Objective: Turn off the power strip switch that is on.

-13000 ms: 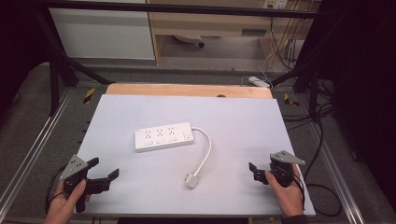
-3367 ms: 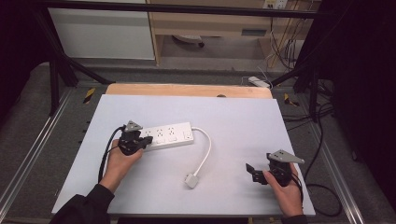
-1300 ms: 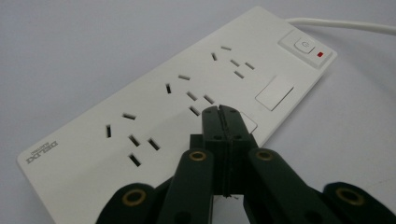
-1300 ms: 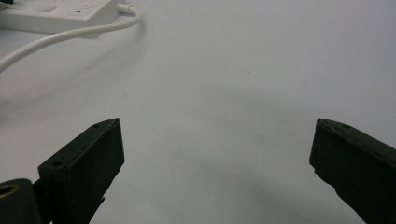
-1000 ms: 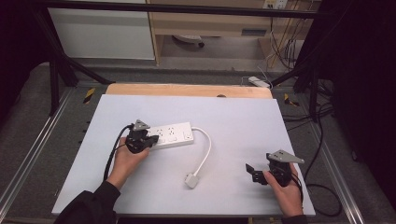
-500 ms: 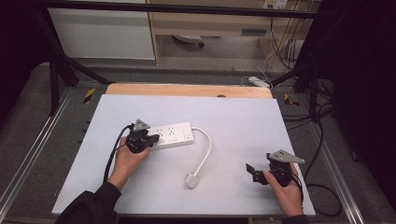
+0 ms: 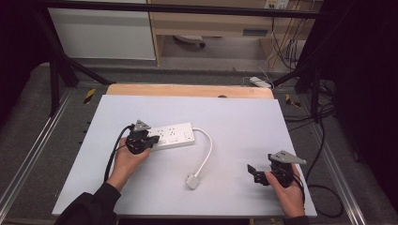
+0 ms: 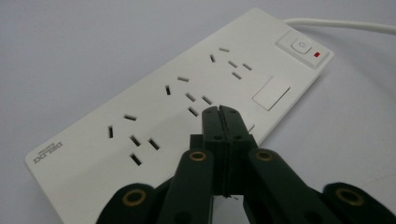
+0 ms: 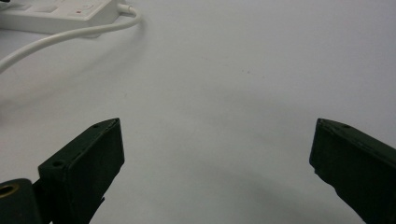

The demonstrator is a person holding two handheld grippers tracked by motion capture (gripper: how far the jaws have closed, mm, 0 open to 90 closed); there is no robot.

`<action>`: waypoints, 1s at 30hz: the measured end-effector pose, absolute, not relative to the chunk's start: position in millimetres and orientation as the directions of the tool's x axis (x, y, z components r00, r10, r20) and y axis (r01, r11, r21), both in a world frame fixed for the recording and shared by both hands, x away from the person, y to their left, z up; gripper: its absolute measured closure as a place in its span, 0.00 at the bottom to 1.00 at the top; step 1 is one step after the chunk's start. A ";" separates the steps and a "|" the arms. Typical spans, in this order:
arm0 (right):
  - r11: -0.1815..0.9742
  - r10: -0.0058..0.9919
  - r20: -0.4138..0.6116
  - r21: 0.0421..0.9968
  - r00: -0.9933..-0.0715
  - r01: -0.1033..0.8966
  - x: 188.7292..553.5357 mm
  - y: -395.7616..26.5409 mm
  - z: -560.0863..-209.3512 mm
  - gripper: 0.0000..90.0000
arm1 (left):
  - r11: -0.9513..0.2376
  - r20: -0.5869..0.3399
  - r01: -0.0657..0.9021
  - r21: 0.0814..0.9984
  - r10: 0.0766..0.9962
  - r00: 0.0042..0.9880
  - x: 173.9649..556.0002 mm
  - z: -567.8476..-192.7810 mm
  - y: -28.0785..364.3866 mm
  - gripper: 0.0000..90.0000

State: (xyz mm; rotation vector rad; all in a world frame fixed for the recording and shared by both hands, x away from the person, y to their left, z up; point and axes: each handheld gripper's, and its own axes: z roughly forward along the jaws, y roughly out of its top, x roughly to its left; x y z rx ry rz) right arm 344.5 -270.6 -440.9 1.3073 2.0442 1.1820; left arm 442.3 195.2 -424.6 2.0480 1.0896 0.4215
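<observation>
One white power strip (image 7: 172,136) lay on the pale grey table (image 7: 244,117), left of centre, its long side running roughly left to right; the left gripper view showed its rows of socket slots, a square switch with a red indicator at the far end, and a small brand mark at the near end. One white cable (image 7: 205,153) left the strip's right end, curved down toward the person and ended in a white plug (image 7: 191,181) lying flat near the table's middle front. Left gripper (image 7: 148,141): held at the strip's left end, jaws pressed together with nothing between them, tips over the strip's top face near its front edge; whether they touched the surface could not be told. Right gripper (image 7: 254,173): held low over bare table at the front right, well apart from the strip and plug, jaws spread wide and empty.
</observation>
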 end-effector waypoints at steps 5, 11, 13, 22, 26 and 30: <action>0.189 0.886 0.079 0.839 -0.457 0.511 344.5 -270.5 -440.8 0.04 | -0.351 -0.066 0.572 0.742 0.810 0.583 441.5 -422.2 197.8 1.00; 0.192 0.885 0.077 0.838 -0.459 0.511 344.8 -270.1 -441.1 0.04 | -0.332 -0.073 0.569 0.753 0.816 0.573 440.1 -418.5 201.1 0.88; 0.192 0.885 0.077 0.838 -0.459 0.510 344.8 -269.9 -441.3 0.04 | -0.313 -0.097 0.575 0.756 0.815 0.572 439.9 -417.5 202.2 0.82; 0.192 0.886 0.076 0.837 -0.457 0.512 345.0 -270.0 -441.6 0.04 | -0.271 -0.115 0.593 0.758 0.840 0.531 438.1 -414.3 202.6 0.36; 0.192 0.887 0.076 0.837 -0.456 0.513 345.0 -269.8 -441.6 0.04 | -0.248 -0.130 0.595 0.765 0.844 0.520 437.6 -412.2 206.7 0.21; 0.192 0.886 0.076 0.837 -0.457 0.513 345.0 -269.7 -441.7 0.04 | -0.237 -0.144 0.597 0.766 0.842 0.520 437.8 -410.1 211.4 0.15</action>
